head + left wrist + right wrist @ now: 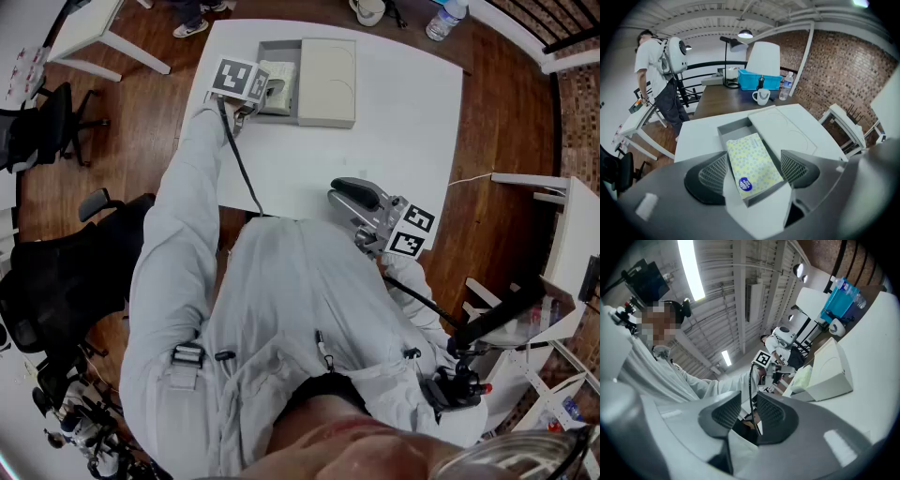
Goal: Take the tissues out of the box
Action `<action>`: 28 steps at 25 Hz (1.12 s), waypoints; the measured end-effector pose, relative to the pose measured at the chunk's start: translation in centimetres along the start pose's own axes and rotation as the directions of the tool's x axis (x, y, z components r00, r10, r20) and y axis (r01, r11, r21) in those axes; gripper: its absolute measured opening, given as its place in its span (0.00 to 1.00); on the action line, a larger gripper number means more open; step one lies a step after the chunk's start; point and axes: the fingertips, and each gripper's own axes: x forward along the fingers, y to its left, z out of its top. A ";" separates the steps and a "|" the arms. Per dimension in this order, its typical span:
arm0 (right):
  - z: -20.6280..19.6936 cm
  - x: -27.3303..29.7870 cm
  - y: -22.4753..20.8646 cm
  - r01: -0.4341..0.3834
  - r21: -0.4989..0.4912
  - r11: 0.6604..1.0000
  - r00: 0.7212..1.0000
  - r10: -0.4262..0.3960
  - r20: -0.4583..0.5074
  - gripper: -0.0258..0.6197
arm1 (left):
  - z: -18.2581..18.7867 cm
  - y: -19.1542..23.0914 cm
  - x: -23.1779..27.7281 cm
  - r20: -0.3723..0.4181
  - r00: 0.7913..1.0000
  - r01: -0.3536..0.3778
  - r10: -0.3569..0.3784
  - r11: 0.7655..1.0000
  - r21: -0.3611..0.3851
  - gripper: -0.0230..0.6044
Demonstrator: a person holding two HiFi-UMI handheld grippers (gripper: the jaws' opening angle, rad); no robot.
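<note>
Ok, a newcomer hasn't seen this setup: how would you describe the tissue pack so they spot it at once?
On the white table sits a grey box, its pale lid slid partly off. In the open part lies the tissue pack: soft, pale yellow with a dotted print and a round blue sticker, the only coloured thing there.

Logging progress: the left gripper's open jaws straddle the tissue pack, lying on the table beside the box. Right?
No: the tissue pack lies inside the box, not beside it; the left gripper view shows this. The left gripper does straddle it, open.
</note>
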 end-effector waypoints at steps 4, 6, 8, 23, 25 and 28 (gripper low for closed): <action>0.4 -1.4 -1.0 0.013 0.000 1.000 1.000 -0.013 0.001 0.18 | 0.1 0.2 2.4 -0.100 0.995 -0.008 0.007 1.000 -0.013 0.63; 0.5 -2.0 -1.3 0.014 0.006 1.000 1.000 -0.014 0.003 0.18 | 0.0 0.3 3.2 -0.143 0.990 -0.022 0.020 1.000 -0.016 0.64; 0.4 -2.3 -1.6 0.015 0.017 1.000 1.000 -0.015 0.006 0.18 | -0.4 0.4 4.0 -0.197 0.980 -0.037 0.031 0.999 -0.028 0.65; -0.7 -2.7 -2.2 0.034 0.067 0.997 0.999 -0.035 0.002 0.18 | -3.0 0.9 7.9 -0.382 0.923 -0.100 0.038 0.984 -0.145 0.73; -0.9 -2.1 -2.4 0.052 0.037 0.998 0.998 -0.051 -0.022 0.18 | -3.1 1.0 7.9 -0.384 0.923 -0.104 0.041 0.984 -0.145 0.73; -1.2 -1.0 -3.1 0.090 -0.085 0.992 0.991 -0.098 -0.092 0.18 | -3.3 1.2 7.8 -0.388 0.920 -0.122 0.057 0.982 -0.144 0.73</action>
